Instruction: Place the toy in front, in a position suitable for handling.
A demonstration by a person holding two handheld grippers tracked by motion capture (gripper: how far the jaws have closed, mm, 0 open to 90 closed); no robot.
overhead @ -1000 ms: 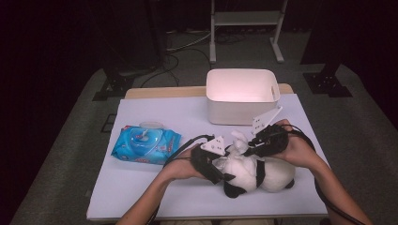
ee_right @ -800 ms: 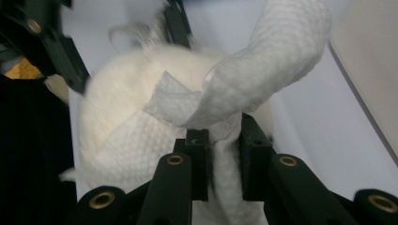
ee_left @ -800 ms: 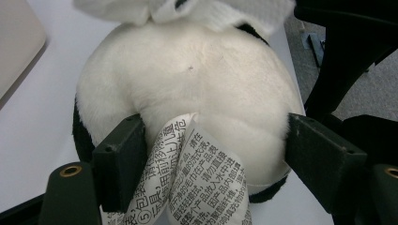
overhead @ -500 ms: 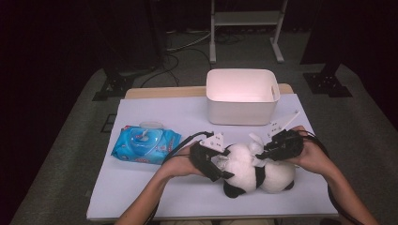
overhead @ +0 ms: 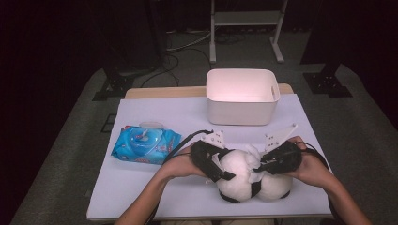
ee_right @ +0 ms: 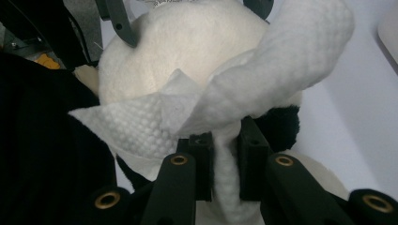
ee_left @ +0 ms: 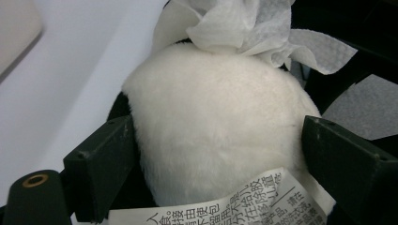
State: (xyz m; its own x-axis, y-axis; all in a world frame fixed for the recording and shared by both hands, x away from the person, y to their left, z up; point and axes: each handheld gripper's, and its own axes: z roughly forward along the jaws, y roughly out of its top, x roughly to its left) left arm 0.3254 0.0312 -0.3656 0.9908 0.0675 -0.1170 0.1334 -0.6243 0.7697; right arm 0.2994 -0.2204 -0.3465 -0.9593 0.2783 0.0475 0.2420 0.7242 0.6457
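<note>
So my left gripper (ee_left: pixel 211 154) has just been opening its jaws, pads now standing off either side of the plush panda (overhead: pixel 251 180) at the near right of the table, so it's let go. My right gripper (ee_right: pixel 224 161) has come down with the wet wipe (ee_right: pixel 220 101) pinched tight, wiping the head I reckon. The panda's sewn-in label (ee_left: pixel 220 206) has Chinese print; the blue wipes pack (overhead: pixel 145 144) is too blurry to read.

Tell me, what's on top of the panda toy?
A crumpled white wipe lies on the panda toy, pinched by the right gripper. The fur beneath the wipe is covered.
</note>
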